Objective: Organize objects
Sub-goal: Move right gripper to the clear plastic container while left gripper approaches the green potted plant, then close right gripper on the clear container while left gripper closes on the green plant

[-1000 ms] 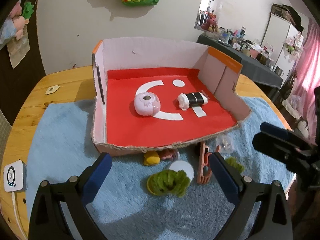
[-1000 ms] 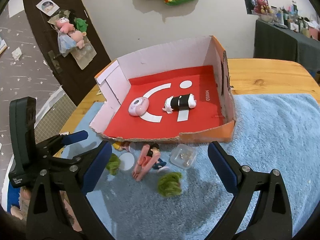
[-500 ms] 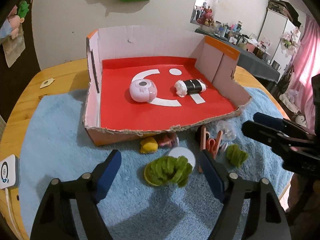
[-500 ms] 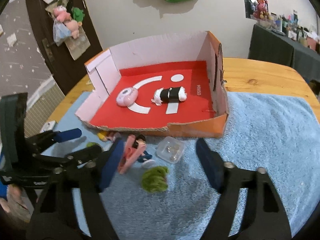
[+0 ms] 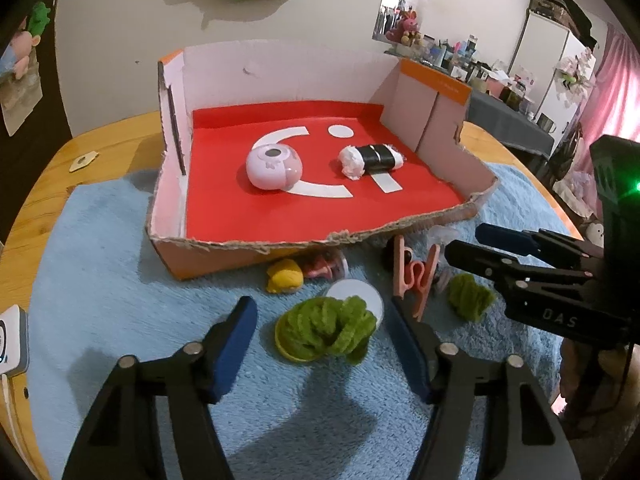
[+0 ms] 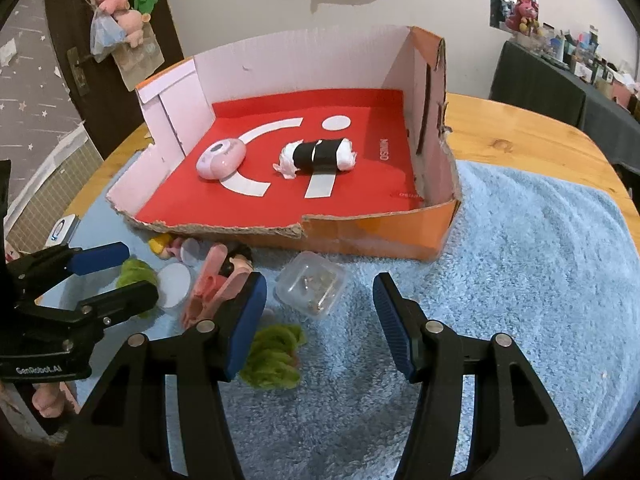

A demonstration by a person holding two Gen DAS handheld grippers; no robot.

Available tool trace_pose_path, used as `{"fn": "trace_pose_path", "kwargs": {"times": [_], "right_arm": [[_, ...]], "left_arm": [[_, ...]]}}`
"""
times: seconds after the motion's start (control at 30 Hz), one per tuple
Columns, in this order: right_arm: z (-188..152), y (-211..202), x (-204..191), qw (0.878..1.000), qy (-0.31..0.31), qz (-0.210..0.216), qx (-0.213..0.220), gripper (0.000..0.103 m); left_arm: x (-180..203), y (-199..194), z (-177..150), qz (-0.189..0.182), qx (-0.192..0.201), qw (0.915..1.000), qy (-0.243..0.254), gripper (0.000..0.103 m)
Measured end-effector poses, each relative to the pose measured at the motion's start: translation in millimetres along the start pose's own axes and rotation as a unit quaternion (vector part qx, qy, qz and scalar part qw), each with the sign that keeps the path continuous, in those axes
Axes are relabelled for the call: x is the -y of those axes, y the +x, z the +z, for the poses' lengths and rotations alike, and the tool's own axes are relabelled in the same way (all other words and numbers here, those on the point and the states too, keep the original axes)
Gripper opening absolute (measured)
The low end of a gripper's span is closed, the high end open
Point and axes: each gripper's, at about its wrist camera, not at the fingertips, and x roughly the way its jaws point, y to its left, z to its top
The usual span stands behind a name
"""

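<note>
My left gripper (image 5: 320, 328) tilts down over the blue fluffy towel (image 5: 120, 304), jaws closing, the large fuzzy green yarn bundle on a yellow ring (image 5: 326, 332) between the blue pads, not pinched yet. My right gripper (image 6: 318, 318) also angles down, jaws closing, the small clear plastic box of metal bits (image 6: 311, 283) between and just ahead of the pads, not touched. A smaller green fuzzy clump (image 6: 274, 358) lies beside my right gripper's left pad, partly under it.

Loose items all lie on the towel in front of the torn cardboard box with the red floor (image 5: 240, 246). A round white disc (image 5: 354, 292) sits just behind the large bundle, partly covered by it. A pink plastic clip (image 5: 412, 276) stands between the two grippers, close to my left gripper's right pad; a dark-haired little figure (image 6: 236, 261) is against it. A yellow toy figure (image 5: 285, 276) and a pinkish small piece (image 5: 324, 268) lie against the box front wall.

Inside the box: a pink-white round gadget (image 5: 273, 163) and a white roll wrapped in a black band (image 5: 370, 157), apart, both on the red floor.

Towel covers a round wooden table (image 5: 44, 172). A white device with a cable (image 5: 12, 340) sits at the table's left edge. From the left view my right gripper reaches in from the right, its fingers near the smaller green clump.
</note>
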Motion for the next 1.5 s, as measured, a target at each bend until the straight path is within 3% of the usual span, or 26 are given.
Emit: {"fn": "trace_pose_path", "kwargs": {"times": [0.47, 0.57, 0.67, 1.5], "right_arm": [[0, 20, -2, 1.000, -0.007, -0.004, -0.015, 0.054], [0, 20, -2, 1.000, -0.009, -0.004, -0.013, 0.042], [-1, 19, 0, 1.000, -0.007, 0.002, -0.014, 0.041], [7, -18, -20, 0.998, -0.011, 0.055, 0.023, 0.041]], "left_arm": [[0, 6, -2, -0.001, -0.006, 1.0000, -0.005, 0.050], [0, 6, -2, 0.001, -0.003, 1.0000, -0.007, 0.046], [-1, 6, -1, -0.002, -0.003, 0.9999, -0.013, 0.044], [-5, -16, 3, -0.002, 0.023, 0.9995, -0.024, 0.044]]}}
